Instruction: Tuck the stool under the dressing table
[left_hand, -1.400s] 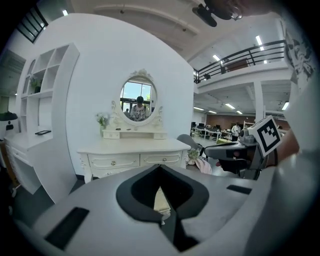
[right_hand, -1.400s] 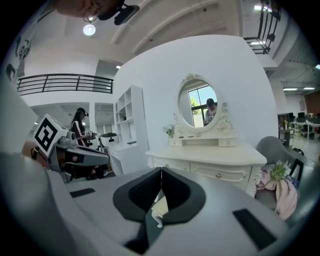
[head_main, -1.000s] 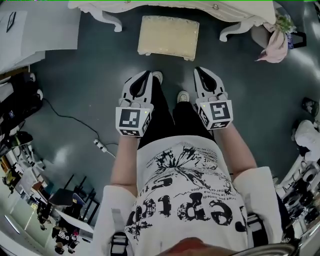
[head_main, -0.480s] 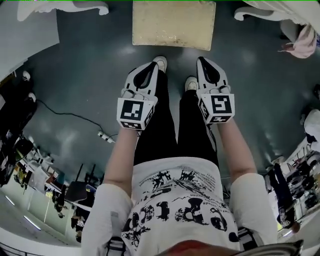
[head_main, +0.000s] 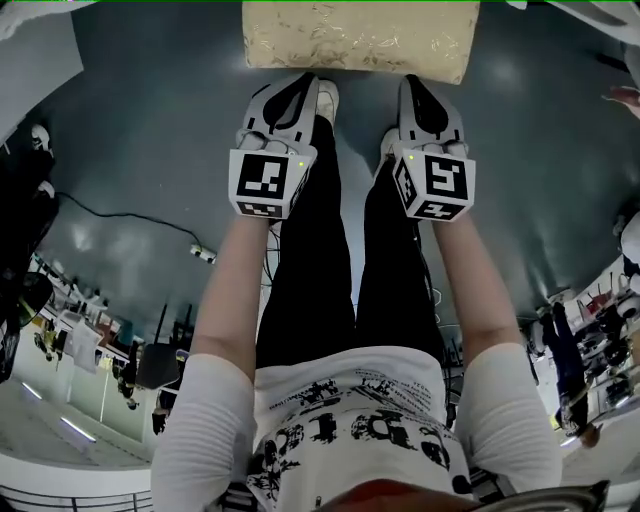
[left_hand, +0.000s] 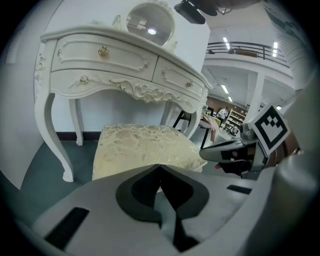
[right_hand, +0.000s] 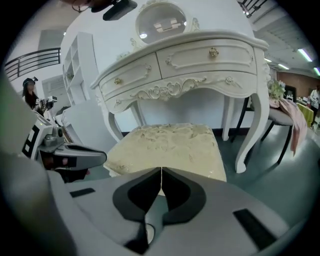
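Large hall with a staged room set: mezzanine railing (left_hand: 250, 47), ceiling strip lights (left_hand: 226, 41), dressing table (left_hand: 125, 65) against a white partition (left_hand: 192, 45).

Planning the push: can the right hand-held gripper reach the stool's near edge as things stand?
Likely yes. The right hand-held gripper, jaws together and empty, hangs just short of the near edge of the stool, nothing visible between them.
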